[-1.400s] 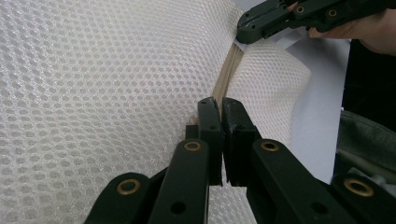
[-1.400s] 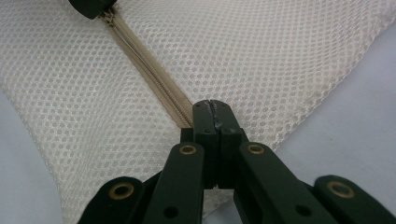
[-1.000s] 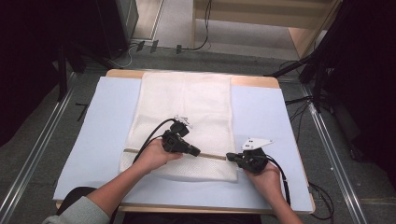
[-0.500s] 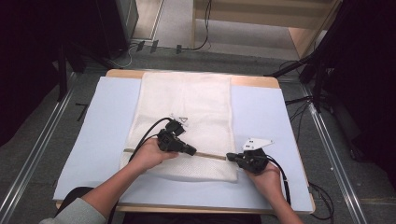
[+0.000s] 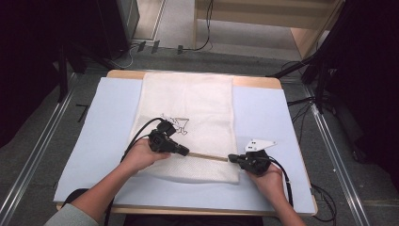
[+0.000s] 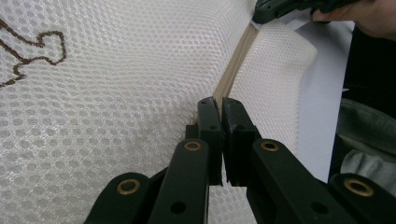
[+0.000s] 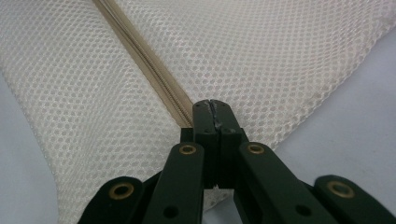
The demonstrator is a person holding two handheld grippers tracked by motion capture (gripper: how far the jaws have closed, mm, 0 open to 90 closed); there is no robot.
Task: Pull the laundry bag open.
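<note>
High view: left gripper (image 5: 187, 152) has slid leftward along the tan zipper (image 5: 209, 157) of the mesh laundry bag (image 5: 197, 101) on the table, clamped on it; right gripper (image 5: 231, 158) pinches the zipper's end, so it's apparently opening.

Saw a wooden table (image 5: 263, 82) nearly covered by a pale blue mat (image 5: 101, 122). Found a white mesh bag (image 5: 197, 103) lying flat on that mat, reaching from the far edge toward the near one.
</note>
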